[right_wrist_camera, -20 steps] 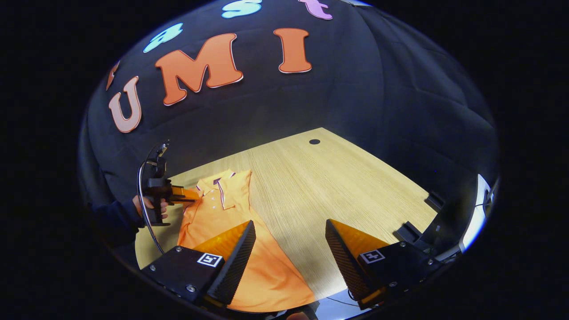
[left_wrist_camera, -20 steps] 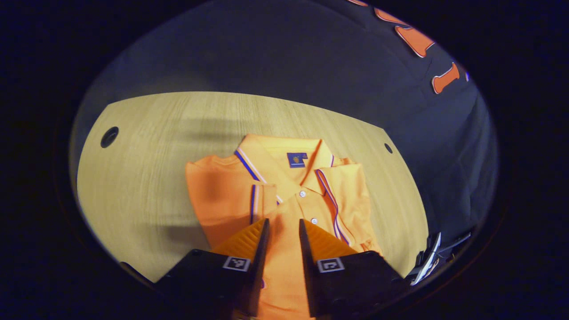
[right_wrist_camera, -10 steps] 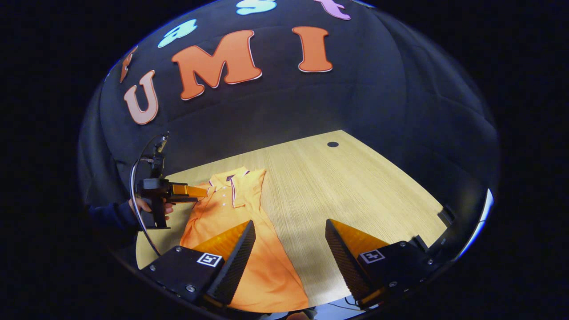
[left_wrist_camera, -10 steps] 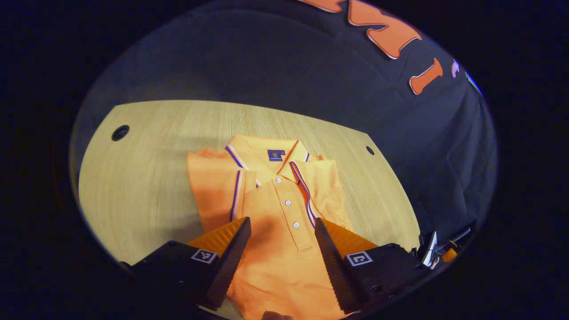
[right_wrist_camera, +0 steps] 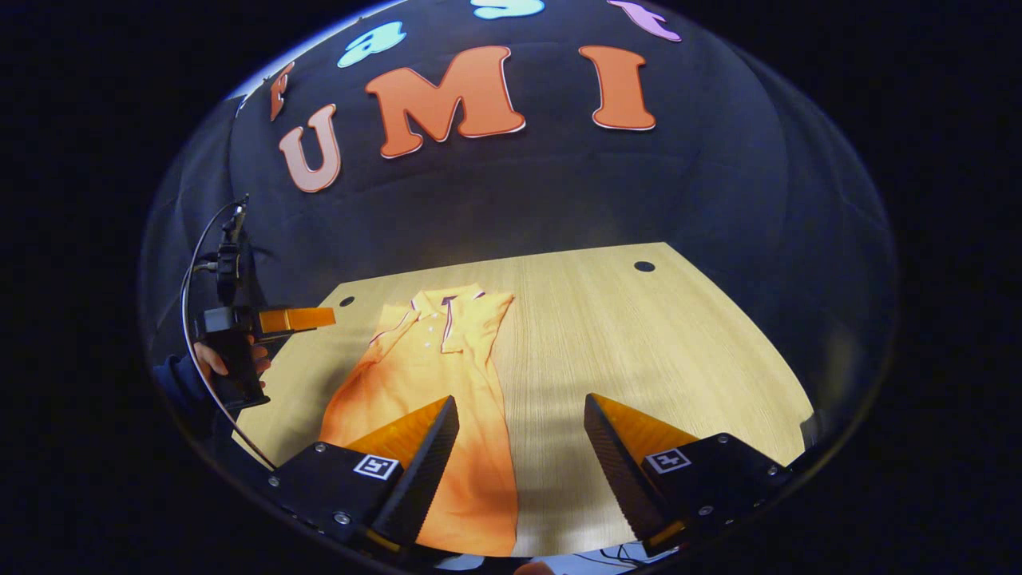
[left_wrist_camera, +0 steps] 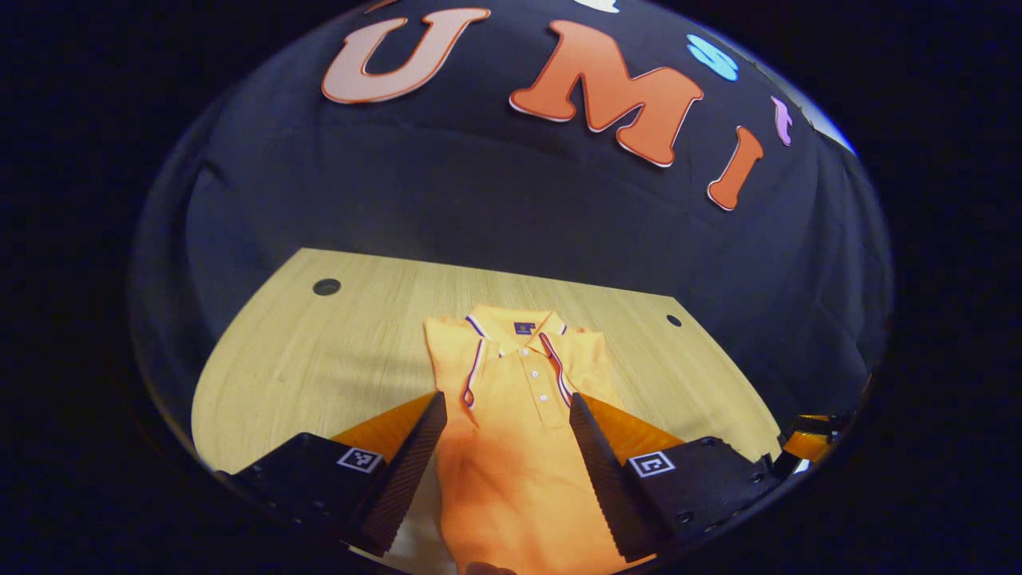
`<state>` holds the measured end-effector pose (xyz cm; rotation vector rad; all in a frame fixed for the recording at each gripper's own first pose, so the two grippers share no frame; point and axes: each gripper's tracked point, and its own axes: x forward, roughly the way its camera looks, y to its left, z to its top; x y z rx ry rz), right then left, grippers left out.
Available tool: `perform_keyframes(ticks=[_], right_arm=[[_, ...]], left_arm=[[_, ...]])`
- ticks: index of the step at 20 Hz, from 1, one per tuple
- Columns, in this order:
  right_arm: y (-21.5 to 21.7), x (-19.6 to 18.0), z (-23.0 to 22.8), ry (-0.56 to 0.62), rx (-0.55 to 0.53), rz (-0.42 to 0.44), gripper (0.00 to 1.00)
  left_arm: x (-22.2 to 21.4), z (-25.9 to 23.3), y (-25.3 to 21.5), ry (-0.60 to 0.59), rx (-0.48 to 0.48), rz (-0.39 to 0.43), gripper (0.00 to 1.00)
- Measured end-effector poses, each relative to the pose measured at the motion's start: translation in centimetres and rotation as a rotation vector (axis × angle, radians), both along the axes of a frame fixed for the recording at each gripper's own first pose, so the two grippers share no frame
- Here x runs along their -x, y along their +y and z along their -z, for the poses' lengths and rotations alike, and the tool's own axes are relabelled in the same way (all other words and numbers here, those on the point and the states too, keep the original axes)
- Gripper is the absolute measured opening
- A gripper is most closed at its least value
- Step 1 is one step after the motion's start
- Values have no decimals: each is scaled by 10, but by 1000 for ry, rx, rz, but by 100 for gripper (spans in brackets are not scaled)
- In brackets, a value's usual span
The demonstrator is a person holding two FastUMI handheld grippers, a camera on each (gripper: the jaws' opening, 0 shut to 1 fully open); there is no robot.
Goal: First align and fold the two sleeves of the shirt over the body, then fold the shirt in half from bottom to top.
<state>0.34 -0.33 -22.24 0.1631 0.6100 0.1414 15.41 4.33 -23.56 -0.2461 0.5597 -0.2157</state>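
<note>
An orange polo shirt lies flat on the wooden table, collar at the far end, both sleeves folded in over the body as a long narrow strip. In the left gripper view my left gripper hangs open above the shirt's middle, holding nothing. In the right gripper view the shirt runs from the far collar to the near edge. My right gripper is open and empty above the shirt's right edge and bare table. The left gripper also appears far left there, lifted off the shirt, held by a hand.
The table has small round holes at its far corners. The black cloth wall stands right behind the table's far edge. Bare wood stretches to the right of the shirt. A cable loops from the far left gripper.
My left gripper has opened, let go of the shirt, and risen and drawn back from the collar area. My right gripper stayed open, turning slightly toward the shirt.
</note>
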Motion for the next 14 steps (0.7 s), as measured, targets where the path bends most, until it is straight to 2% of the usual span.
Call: perform_keyframes(ticks=[8, 14], right_arm=[[15, 37, 39, 39, 15, -160, 96], [29, 62, 81, 114, 36, -235, 96]], left_arm=[[114, 19, 23, -22, -146, -120, 97], [175, 61, 17, 76, -180, -125, 97]])
